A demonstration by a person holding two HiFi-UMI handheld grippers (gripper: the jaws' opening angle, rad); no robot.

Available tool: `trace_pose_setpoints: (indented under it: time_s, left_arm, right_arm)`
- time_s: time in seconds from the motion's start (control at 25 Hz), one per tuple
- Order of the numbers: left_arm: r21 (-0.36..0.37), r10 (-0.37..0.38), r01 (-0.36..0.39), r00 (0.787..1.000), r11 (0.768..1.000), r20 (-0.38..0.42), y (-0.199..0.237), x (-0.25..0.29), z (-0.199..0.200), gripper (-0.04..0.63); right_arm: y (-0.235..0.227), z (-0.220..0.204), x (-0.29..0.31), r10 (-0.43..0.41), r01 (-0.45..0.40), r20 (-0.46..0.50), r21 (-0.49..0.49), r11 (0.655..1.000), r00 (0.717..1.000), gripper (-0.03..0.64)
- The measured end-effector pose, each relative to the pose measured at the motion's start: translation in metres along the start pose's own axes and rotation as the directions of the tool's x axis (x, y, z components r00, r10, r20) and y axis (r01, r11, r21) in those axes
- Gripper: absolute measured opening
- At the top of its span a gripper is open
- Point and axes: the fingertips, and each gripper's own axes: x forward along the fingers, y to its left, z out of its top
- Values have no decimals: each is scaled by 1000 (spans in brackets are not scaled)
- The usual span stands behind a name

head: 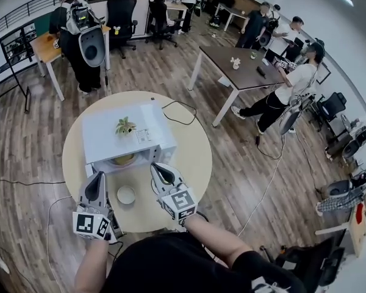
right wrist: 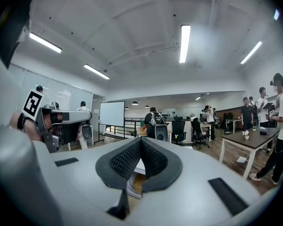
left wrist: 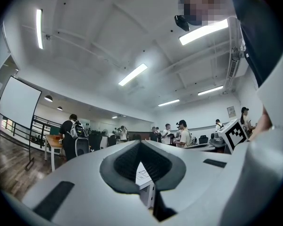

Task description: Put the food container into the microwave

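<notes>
A white microwave (head: 147, 122) stands on the round table (head: 195, 157) with a small potted plant (head: 125, 127) on top. Its front is open, and a yellowish plate (head: 124, 159) shows inside. The food container (head: 126, 195), a small round white bowl, sits on the table before the opening. It lies between my two grippers and touches neither. My left gripper (head: 99, 177) is shut and holds nothing. My right gripper (head: 155, 167) is also shut and holds nothing. Both point at the microwave, which peeks through below the left gripper (left wrist: 140, 143) and the right gripper (right wrist: 140, 140) tips.
A black cable (head: 182, 110) runs off the table's far side. A person with a backpack (head: 79, 35) stands by a desk behind, and office chairs (head: 121, 14) lie further back. A dark table (head: 244, 69) with people around it is at the right.
</notes>
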Motion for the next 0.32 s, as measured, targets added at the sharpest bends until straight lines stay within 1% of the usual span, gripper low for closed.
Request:
trace_pose_setpoints:
  time_s: [0.12, 0.32]
  left_arm:
    - [-1, -2, 2, 1000, 1000, 1, 1, 2, -1, 18]
    - [-6, 11, -11, 1000, 1000, -11, 4, -5, -6, 18]
  right_arm:
    - [-2, -1, 1, -4, 4, 1, 1, 1000, 1000, 12]
    - [6, -6, 3, 13, -13, -8, 8, 1000, 1000, 12]
